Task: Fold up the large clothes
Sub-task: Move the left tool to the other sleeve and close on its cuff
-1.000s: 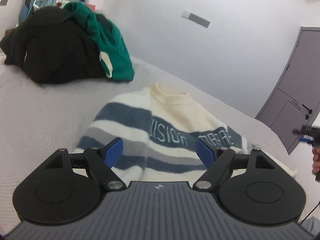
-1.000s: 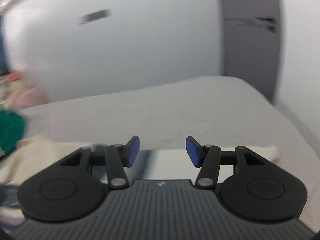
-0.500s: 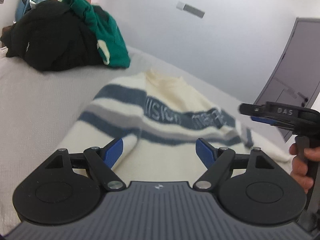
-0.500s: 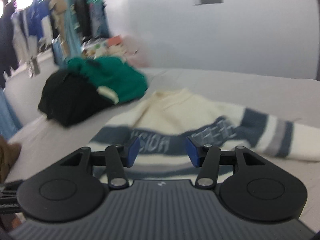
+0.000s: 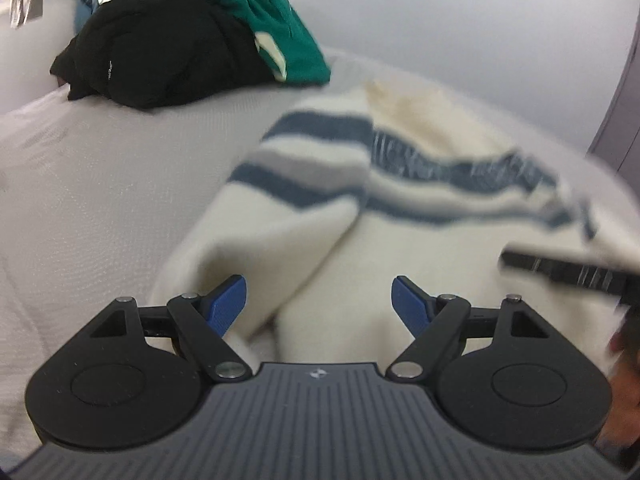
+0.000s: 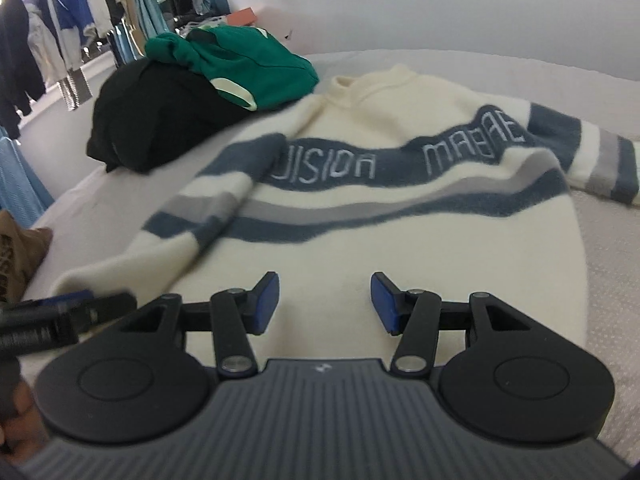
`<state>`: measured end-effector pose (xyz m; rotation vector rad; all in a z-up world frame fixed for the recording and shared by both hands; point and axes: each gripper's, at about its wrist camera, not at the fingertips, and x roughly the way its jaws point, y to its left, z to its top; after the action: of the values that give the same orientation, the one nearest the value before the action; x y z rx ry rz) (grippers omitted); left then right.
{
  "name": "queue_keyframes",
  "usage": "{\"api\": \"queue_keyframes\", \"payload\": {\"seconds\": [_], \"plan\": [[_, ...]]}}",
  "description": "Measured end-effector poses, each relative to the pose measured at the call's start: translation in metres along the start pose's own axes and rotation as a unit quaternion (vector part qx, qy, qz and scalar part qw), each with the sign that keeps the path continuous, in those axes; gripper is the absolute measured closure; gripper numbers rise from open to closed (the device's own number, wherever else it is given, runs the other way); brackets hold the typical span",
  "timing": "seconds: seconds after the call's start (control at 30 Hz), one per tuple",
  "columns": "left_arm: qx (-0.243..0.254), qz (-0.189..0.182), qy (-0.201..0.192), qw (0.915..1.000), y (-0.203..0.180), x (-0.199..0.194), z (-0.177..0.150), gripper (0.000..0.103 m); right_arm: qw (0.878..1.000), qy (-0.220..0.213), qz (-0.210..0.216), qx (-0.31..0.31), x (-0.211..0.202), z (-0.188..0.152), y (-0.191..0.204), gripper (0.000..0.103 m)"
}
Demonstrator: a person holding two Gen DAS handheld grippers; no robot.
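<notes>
A cream sweater (image 6: 400, 240) with blue and grey stripes lies flat on the grey bed (image 6: 608, 264), just ahead of both grippers. The left gripper (image 5: 319, 305) gapes wide and empty; the right gripper (image 6: 324, 302), half open, holds nothing. Beyond the left one, black clothes (image 5: 160, 36) and a green garment (image 5: 280, 36) are piled

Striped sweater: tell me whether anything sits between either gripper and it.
Nothing visible does. The left gripper and right gripper are both open and empty, directly over the striped sweater lying on the bed. The black garment and green garment are piled beyond its collar, off to the side.
</notes>
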<state>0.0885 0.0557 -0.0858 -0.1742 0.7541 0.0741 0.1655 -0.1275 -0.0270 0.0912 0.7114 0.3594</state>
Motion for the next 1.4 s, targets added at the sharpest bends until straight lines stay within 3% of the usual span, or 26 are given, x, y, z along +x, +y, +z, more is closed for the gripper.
{"api": "queue_keyframes", "payload": {"seconds": [0.13,0.27,0.5,0.8,0.97,1.13,1.3,1.4], "plan": [[0.054,0.072,0.001,0.9959,-0.017,0.01,-0.01,0.02,1.0,-0.002,-0.007,-0.006,0.01,-0.002,-0.001,0.05],[0.045,0.128,-0.026,0.9904,-0.011,0.004,-0.011,0.02,1.0,-0.004,-0.009,-0.02,0.015,-0.005,-0.001,0.05],[-0.002,0.172,-0.037,0.9843,0.01,-0.007,-0.011,0.02,1.0,-0.004,-0.01,-0.017,0.019,-0.005,-0.003,0.05],[-0.013,0.228,-0.086,0.9698,0.008,-0.04,-0.024,0.02,1.0,0.006,-0.013,-0.013,0.026,-0.006,-0.005,0.049],[-0.059,0.22,-0.063,0.9716,0.022,-0.04,-0.026,0.02,1.0,0.008,-0.01,-0.005,0.026,-0.006,-0.007,0.049],[-0.135,0.164,-0.003,0.9772,0.054,-0.027,-0.023,0.025,1.0,0.01,-0.013,-0.009,0.029,-0.007,-0.006,0.049],[-0.221,0.117,0.018,0.9681,0.083,-0.02,-0.024,0.068,1.0,0.015,-0.013,-0.006,0.031,-0.009,-0.009,0.05],[-0.25,0.105,0.003,0.9626,0.093,-0.024,-0.022,0.081,1.0,0.016,-0.015,-0.009,0.033,-0.009,-0.009,0.05]]}}
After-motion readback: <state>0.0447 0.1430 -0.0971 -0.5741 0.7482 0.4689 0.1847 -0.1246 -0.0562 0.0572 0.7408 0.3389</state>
